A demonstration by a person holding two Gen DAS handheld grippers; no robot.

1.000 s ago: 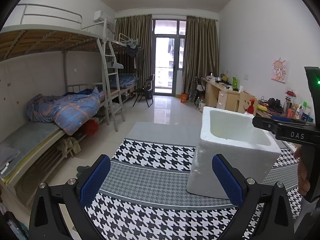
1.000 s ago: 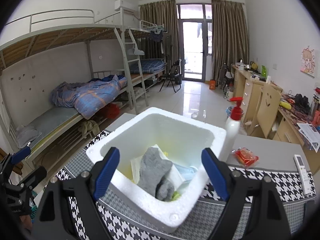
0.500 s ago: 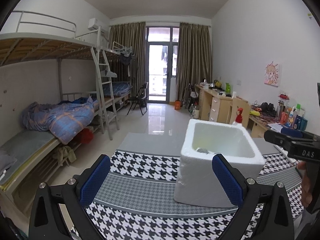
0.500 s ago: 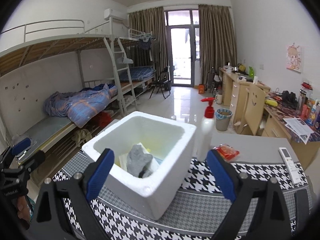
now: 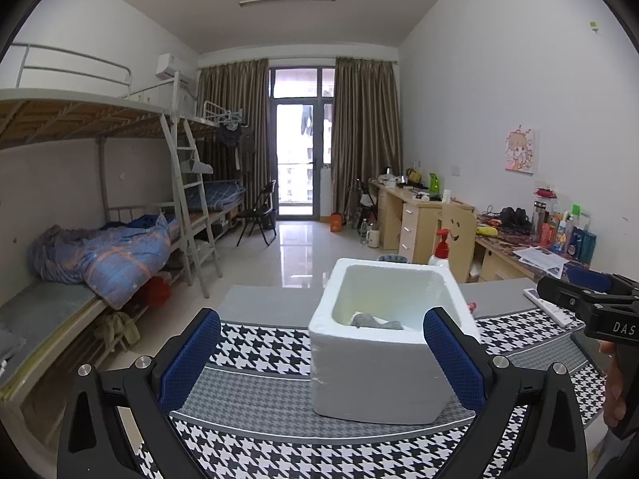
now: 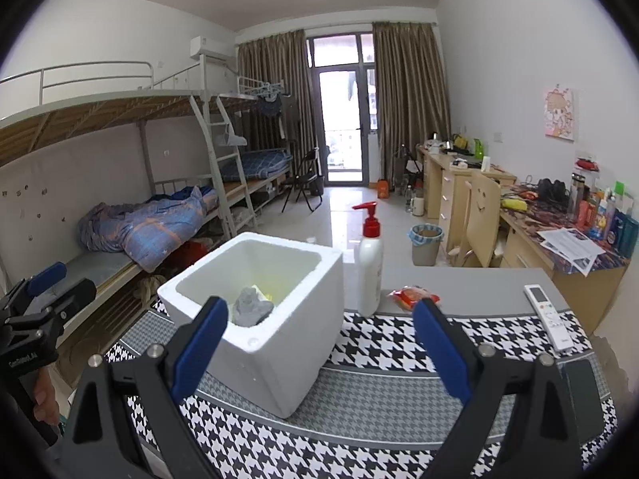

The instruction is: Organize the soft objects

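A crumpled grey fabric sock (image 6: 251, 306) lies inside the white foam box (image 6: 279, 343) near the desk's left edge. Limp and light, it probably wants pinching at its raised fold. Left tongs (image 5: 321, 355) and right tongs (image 6: 319, 343) both stand apart, empty.

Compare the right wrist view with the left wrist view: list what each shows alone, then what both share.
Only the right wrist view: the whole pump bottle standing beside the foam box, and the red packet clear on the table. Only the left wrist view: nothing of the task's own. Both: the box, the grey sock inside it, the white remote, and open, empty grippers.
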